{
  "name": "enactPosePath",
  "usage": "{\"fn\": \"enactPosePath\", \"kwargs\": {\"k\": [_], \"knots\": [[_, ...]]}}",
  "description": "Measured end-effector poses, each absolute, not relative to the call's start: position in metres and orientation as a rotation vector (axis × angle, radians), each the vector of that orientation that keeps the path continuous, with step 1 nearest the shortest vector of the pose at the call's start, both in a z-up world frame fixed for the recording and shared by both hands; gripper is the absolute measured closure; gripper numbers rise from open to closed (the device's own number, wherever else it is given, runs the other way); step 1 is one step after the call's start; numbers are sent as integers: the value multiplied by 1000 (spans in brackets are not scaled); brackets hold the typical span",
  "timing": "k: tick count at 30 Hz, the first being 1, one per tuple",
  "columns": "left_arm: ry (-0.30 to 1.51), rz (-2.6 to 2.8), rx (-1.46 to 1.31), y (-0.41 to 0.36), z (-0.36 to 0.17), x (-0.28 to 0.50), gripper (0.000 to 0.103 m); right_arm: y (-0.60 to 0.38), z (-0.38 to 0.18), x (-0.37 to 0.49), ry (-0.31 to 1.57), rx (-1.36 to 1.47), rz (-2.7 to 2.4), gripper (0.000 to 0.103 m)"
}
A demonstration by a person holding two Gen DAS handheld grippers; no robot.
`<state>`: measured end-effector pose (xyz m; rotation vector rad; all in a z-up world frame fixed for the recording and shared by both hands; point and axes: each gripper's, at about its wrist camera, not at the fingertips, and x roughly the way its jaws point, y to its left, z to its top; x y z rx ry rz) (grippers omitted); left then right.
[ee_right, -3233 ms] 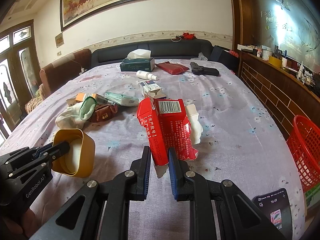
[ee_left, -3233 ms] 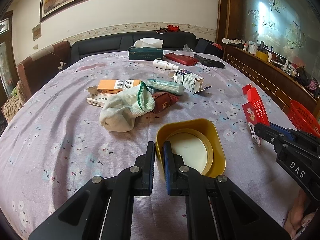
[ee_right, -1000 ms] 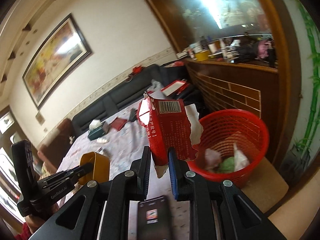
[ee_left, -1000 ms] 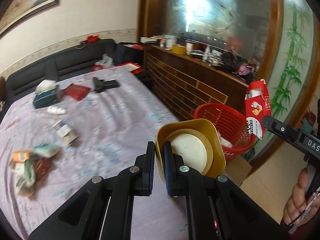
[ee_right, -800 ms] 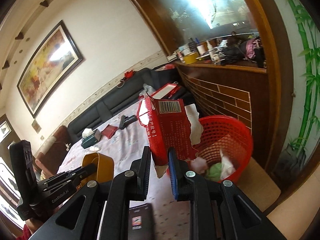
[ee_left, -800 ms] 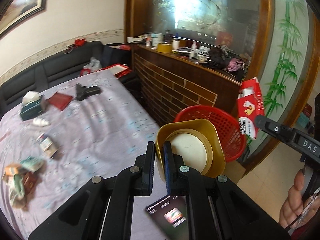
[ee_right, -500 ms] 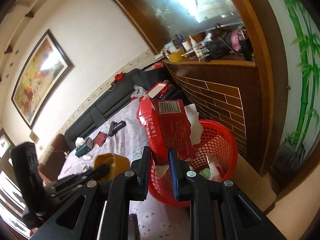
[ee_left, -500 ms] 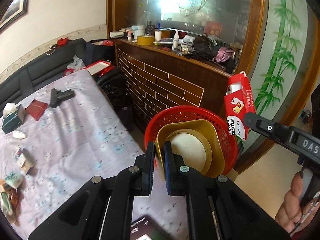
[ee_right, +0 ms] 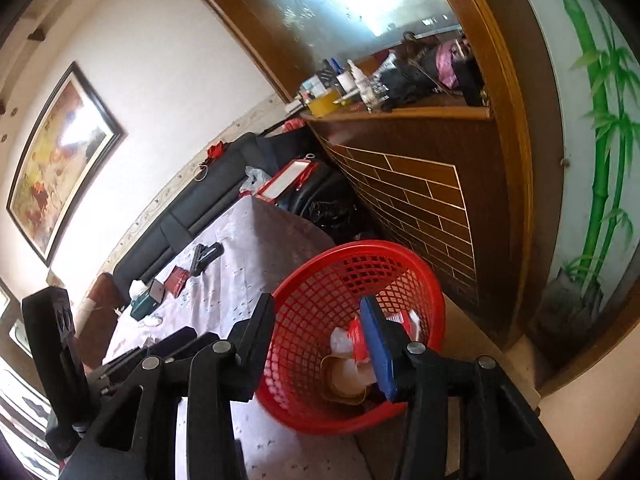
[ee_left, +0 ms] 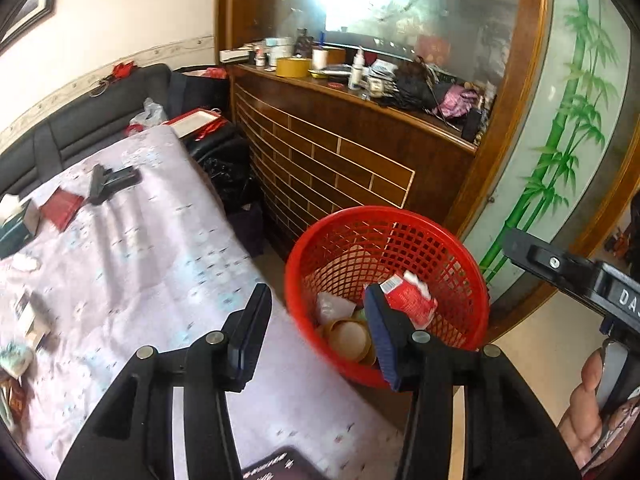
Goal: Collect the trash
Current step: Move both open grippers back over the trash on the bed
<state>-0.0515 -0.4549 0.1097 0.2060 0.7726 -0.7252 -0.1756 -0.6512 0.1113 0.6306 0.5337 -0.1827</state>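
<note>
In the left wrist view the left gripper [ee_left: 318, 312] hung above the near edge of the table [ee_left: 160, 248] and the red basket [ee_left: 460, 264], which stood on the floor just right of the table and in front of a wooden cabinet [ee_left: 340, 160]. Its jaws were opening, with nothing between them. Inside the basket lay the yellow cup [ee_left: 350, 336] on its side, the red carton [ee_left: 412, 300] to its right, and a pale scrap of paper [ee_left: 332, 306] to the left of the carton. The right gripper [ee_left: 568, 270] reached in from the right edge, a hand [ee_left: 588, 412] on its handle near the lower right corner. Far to the left on the table sat a black object [ee_left: 108, 182] and a red packet [ee_left: 62, 210]. A dark phone [ee_left: 276, 466] lay at the near edge of the table. In the right wrist view the right gripper [ee_right: 316, 320] hung over the same basket [ee_right: 304, 296], its jaws also opening and empty. The carton [ee_right: 356, 338] showed behind the right finger, the cup [ee_right: 344, 376] lay near the basket's near wall, and white paper [ee_right: 340, 338] sat beside the carton. The left gripper [ee_right: 132, 356] stretched in from the left, over the table [ee_right: 256, 232]. A framed painting [ee_right: 56, 152] hung on the far left wall.
</note>
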Motion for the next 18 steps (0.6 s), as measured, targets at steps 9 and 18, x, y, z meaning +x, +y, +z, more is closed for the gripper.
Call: {"fn": "enactPosePath", "kwargs": {"k": [9,18], "knots": [[697,-625,219,-357,112,-79,46,-568,122,-188,587,418,-235,40],[640,-513,221,-262,104,-105,43,-459,117,-173,622,211,-184,28]]}}
